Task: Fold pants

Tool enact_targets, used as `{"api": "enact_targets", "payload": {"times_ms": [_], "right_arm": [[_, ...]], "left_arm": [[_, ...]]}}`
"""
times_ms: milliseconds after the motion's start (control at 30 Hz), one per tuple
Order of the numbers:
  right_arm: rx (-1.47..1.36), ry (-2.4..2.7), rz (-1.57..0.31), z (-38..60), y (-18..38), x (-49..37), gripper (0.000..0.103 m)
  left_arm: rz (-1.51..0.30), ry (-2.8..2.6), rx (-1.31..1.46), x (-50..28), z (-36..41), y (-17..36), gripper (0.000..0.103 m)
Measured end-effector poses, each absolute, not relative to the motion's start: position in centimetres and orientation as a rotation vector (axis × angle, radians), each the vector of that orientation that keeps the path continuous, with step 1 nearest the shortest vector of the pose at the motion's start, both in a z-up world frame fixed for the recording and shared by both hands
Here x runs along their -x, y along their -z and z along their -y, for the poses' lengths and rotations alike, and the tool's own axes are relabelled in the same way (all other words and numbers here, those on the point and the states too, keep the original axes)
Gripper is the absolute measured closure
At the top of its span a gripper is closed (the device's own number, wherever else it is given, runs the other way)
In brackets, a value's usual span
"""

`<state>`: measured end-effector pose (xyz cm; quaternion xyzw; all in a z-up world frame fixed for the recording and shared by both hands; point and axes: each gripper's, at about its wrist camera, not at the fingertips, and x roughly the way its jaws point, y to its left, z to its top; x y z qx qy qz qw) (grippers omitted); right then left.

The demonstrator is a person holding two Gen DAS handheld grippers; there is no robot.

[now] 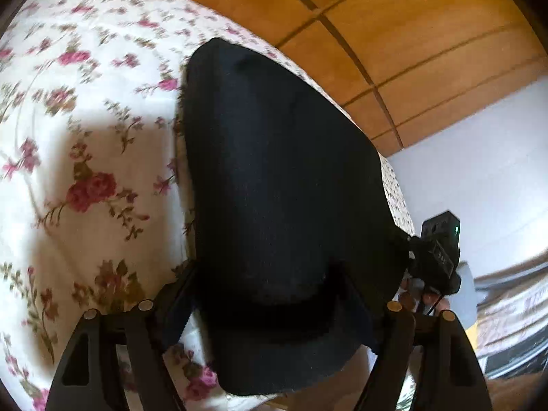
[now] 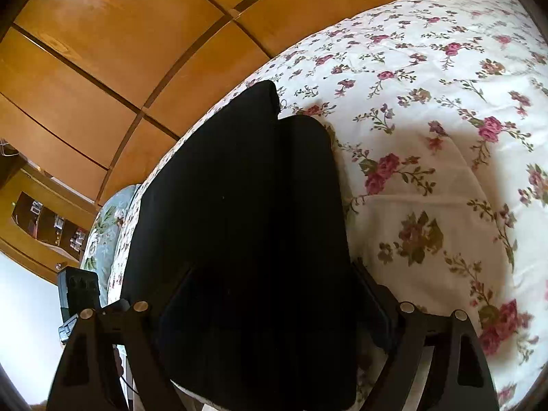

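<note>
Left gripper (image 1: 270,294): nearest the lens; fingers clamped on the near edge of the black pants (image 1: 274,188).
Right gripper (image 2: 270,294): likewise closed on the pants (image 2: 239,212), cloth bunched between its fingers.
Pants: black, held at the near end by both grippers, far end lying on the bed (image 1: 85,120) near its edge beside the wardrobe.
Bed: white floral cover (image 2: 428,120), extending away from the pants.
Wardrobe (image 2: 102,51): wooden panelled doors, beyond the bed.
Blur: left wrist view slightly smeared.
</note>
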<state>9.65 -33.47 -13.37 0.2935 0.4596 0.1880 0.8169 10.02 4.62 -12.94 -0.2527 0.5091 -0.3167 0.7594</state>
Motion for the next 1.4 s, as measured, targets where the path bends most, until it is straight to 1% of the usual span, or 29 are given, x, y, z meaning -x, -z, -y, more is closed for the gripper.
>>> {"api": "enact_targets", "payload": {"times_ms": [67, 167, 233, 267, 300, 400, 467, 533, 567, 633, 767, 933, 1100, 1200, 1400], "right_arm": [[-0.608, -0.4, -0.977, 33.0, 13.3, -9.6, 0.015], [-0.576, -0.392, -0.97, 32.5, 13.3, -9.7, 0.017], [-0.559, -0.386, -0.959, 32.5, 13.2, -9.6, 0.024], [-0.545, -0.384, -0.951, 32.5, 13.1, -9.4, 0.025], [-0.537, -0.385, -0.945, 32.5, 13.1, -9.3, 0.03], [-0.492, -0.38, -0.917, 32.0, 12.4, -8.7, 0.039], [-0.457, -0.372, -0.897, 31.7, 11.8, -8.4, 0.045], [-0.406, -0.36, -0.872, 30.9, 10.8, -8.0, 0.051], [-0.381, -0.356, -0.859, 30.6, 10.4, -7.9, 0.052], [-0.317, -0.349, -0.822, 29.9, 9.3, -7.5, 0.055], [-0.257, -0.366, -0.766, 28.7, 7.7, -7.7, 0.056], [-0.274, -0.402, -0.718, 26.8, 6.7, -10.3, 0.056], [-0.246, -0.411, -0.621, 24.5, 5.8, -13.8, 0.056], [-0.24, -0.417, -0.608, 23.7, 5.6, -16.8, 0.056], [-0.232, -0.421, -0.59, 23.4, 5.4, -21.9, 0.056]], "left_arm": [[-1.078, 0.702, 0.495, -10.0, -3.5, 12.7, 0.014], [-1.058, 0.689, 0.396, -9.8, -2.0, 12.4, 0.011], [-1.065, 0.672, 0.378, -9.8, -1.7, 12.2, 0.011], [-1.069, 0.663, 0.379, -9.9, -1.6, 12.1, 0.013], [-1.066, 0.655, 0.37, -9.8, -1.4, 11.9, 0.016], [-1.027, 0.635, 0.317, -9.6, -0.7, 11.1, 0.029], [-0.991, 0.615, 0.276, -9.1, -0.3, 10.4, 0.041], [-0.961, 0.594, 0.22, -8.6, 0.0, 9.6, 0.047], [-0.94, 0.582, 0.179, -8.3, 0.4, 9.0, 0.049], [-0.907, 0.571, 0.122, -8.0, 1.2, 8.3, 0.052], [-0.831, 0.536, 0.025, -7.8, 1.7, 6.6, 0.054], [-0.754, 0.463, 0.026, -9.0, -0.3, 5.3, 0.054], [-0.741, 0.377, 0.067, -12.8, -1.8, 4.7, 0.055], [-0.731, 0.321, 0.098, -15.6, -2.6, 4.6, 0.056], [-0.712, 0.278, 0.091, -20.9, -1.8, 5.3, 0.056]]}}
